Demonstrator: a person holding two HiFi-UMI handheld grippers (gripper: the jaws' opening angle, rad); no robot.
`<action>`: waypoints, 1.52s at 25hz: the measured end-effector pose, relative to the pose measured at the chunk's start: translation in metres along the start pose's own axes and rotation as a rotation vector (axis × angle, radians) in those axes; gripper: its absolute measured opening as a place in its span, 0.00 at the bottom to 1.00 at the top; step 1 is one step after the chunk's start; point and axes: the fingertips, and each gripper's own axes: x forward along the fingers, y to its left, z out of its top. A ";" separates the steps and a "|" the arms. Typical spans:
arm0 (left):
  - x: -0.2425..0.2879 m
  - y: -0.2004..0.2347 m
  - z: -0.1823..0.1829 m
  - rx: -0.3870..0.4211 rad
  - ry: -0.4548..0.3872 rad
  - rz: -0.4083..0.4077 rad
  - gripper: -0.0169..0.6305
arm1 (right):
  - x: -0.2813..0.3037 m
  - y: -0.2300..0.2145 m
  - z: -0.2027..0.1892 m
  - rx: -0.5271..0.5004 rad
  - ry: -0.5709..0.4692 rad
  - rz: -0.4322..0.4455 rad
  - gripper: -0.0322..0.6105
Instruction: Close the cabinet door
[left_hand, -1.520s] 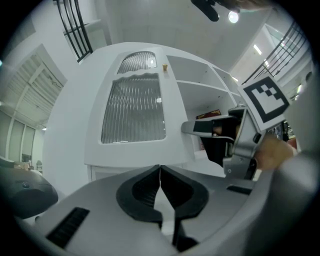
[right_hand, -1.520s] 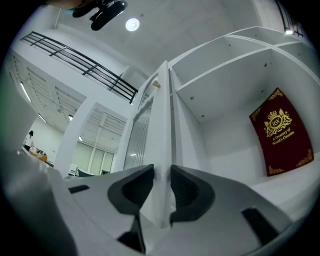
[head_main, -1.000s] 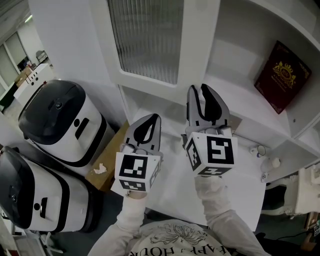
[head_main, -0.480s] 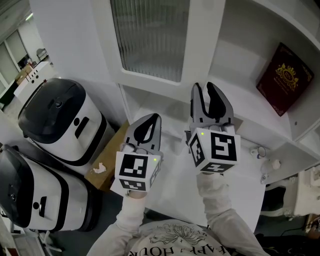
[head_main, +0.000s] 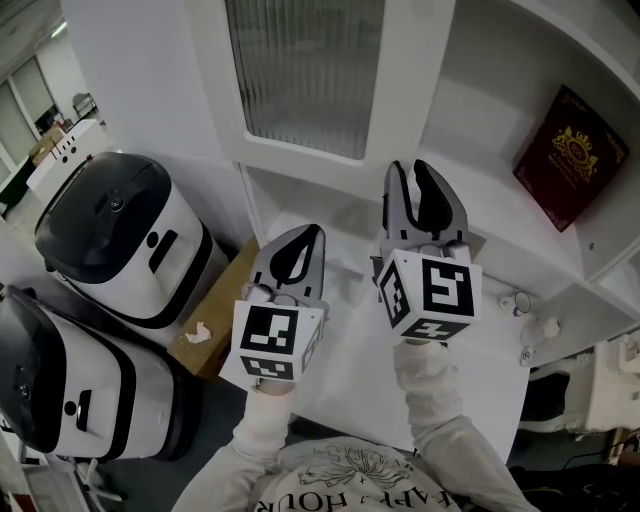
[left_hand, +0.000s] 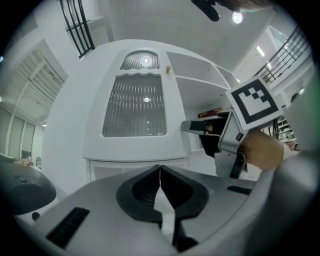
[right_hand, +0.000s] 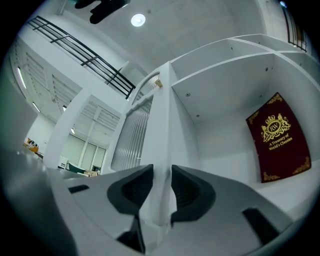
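The white cabinet door (head_main: 400, 90) with a ribbed glass panel (head_main: 305, 70) stands open, edge-on to me. My right gripper (head_main: 412, 170) reaches up to its free edge. In the right gripper view the door's edge (right_hand: 162, 130) fills the gap of my right gripper (right_hand: 161, 170), whose jaws are closing on it, both pads against it. My left gripper (head_main: 308, 235) hangs lower left, shut and empty. In the left gripper view, beyond my left gripper (left_hand: 159, 167), I see the door (left_hand: 135, 105) face-on and the right gripper (left_hand: 200, 127) at its right edge.
A dark red book (head_main: 568, 155) leans inside the open cabinet. Two black-and-white rounded machines (head_main: 120, 235) (head_main: 60, 390) stand at the left, next to a cardboard box (head_main: 215, 320). Below the grippers lies a white counter (head_main: 370, 370) with small items (head_main: 520, 300) at the right.
The right gripper's jaws stand wider than a second ago and have shifted slightly right around the door's edge. The left gripper has stayed where it was.
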 end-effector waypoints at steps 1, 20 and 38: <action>-0.001 0.000 0.000 0.000 -0.002 0.002 0.03 | 0.000 0.000 0.000 0.005 0.002 0.003 0.21; -0.033 -0.001 0.020 0.004 -0.051 -0.009 0.03 | -0.046 0.005 -0.006 0.015 0.028 -0.074 0.19; -0.048 0.000 0.017 -0.014 -0.055 -0.040 0.03 | -0.076 0.016 -0.037 0.036 0.119 -0.111 0.16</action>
